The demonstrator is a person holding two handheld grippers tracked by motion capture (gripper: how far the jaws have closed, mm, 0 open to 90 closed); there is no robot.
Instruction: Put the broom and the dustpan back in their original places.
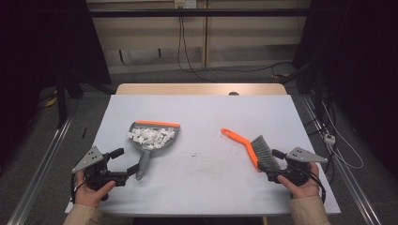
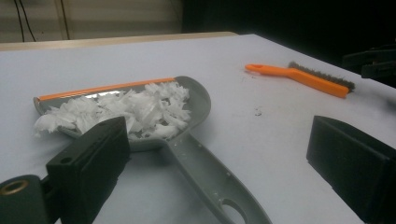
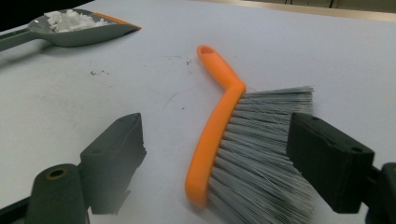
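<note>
Most of the sweeping looks done: the white scraps (image 1: 151, 137) sit heaped in the dustpan (image 1: 152, 140) on the surface (image 1: 206, 187), the brush (image 1: 256, 150) lies apart. Both the left gripper (image 1: 126, 161) and right gripper (image 1: 274, 165) have fingers spread, holding nothing; emptying the pan probably remains

Dim room with dark surroundings; soft overhead light on the pale grey bench (image 1: 202, 187), faint shadows, slightly soft, grainy pictures.
</note>
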